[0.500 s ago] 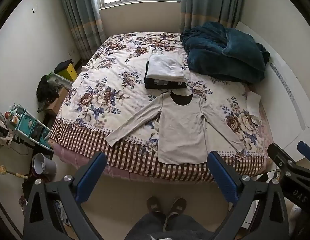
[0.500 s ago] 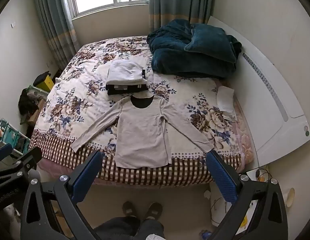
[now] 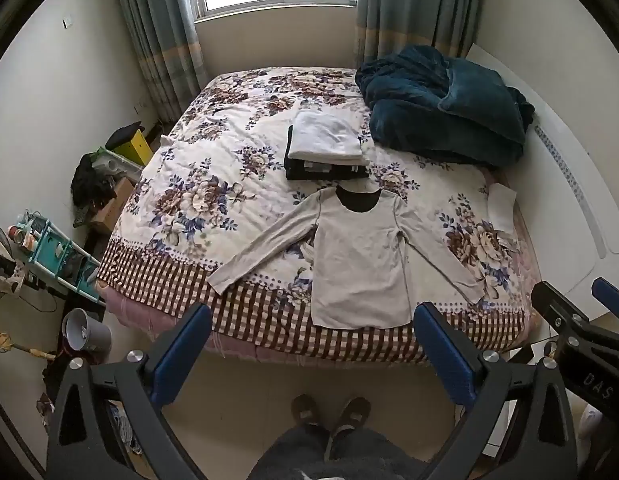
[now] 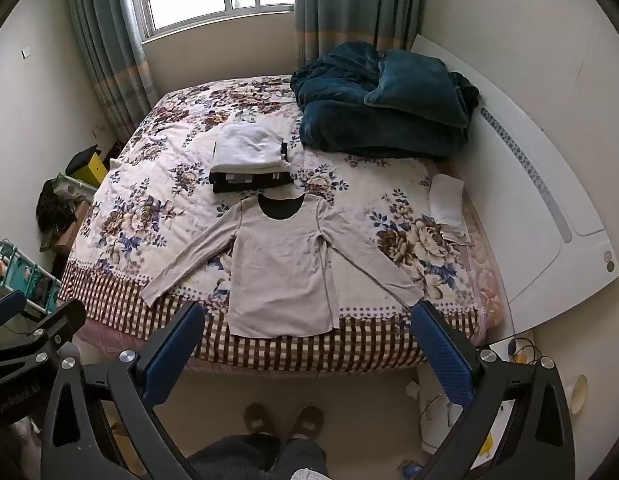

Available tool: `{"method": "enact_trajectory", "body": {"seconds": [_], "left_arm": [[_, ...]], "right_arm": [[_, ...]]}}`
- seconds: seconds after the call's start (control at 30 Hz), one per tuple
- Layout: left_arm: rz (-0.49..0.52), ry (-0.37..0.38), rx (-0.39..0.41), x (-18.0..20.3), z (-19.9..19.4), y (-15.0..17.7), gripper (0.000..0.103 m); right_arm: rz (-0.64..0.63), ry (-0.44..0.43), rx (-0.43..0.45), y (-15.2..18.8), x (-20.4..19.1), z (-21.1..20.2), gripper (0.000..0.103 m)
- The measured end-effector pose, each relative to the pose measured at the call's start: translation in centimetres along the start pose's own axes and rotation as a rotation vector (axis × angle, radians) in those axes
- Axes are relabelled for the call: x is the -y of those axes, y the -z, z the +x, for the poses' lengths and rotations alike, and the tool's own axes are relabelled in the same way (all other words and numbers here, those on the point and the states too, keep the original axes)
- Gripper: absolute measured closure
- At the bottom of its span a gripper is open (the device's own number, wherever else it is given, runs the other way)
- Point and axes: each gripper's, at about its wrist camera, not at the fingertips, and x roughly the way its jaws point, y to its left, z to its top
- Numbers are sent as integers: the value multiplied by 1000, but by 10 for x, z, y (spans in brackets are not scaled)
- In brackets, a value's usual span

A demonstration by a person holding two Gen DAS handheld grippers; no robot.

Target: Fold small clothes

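Note:
A beige long-sleeved shirt [image 3: 359, 256] lies flat, sleeves spread, at the near edge of the floral bed [image 3: 213, 204]; it also shows in the right wrist view [image 4: 281, 268]. Behind it sits a stack of folded clothes [image 3: 325, 148], white on top of black, also in the right wrist view [image 4: 249, 160]. My left gripper [image 3: 313, 344] is open and empty, held above the floor in front of the bed. My right gripper [image 4: 307, 340] is open and empty, likewise short of the bed edge.
A dark teal blanket [image 3: 441, 104] is heaped at the far right of the bed. A small white cloth [image 3: 501, 204] lies near the right edge. A white headboard [image 4: 549, 208] stands to the right. Clutter and a teal rack [image 3: 53, 248] line the left floor. My feet [image 3: 329, 408] stand below.

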Motion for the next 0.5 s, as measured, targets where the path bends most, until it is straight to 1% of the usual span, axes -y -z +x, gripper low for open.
{"method": "enact_trajectory", "body": {"seconds": [0.33,0.37,0.5], "left_arm": [[1,5,13,12,-2,-2,0],[-1,11,13,3,-4,-3,0],[-4,16,22,0,-7,-4,0]], "right_arm": [[0,1,3,-10,12,-14,0],[-1,0,3,-10,11,-14,0],[-2,2,5,-13,12,-17,0]]}}
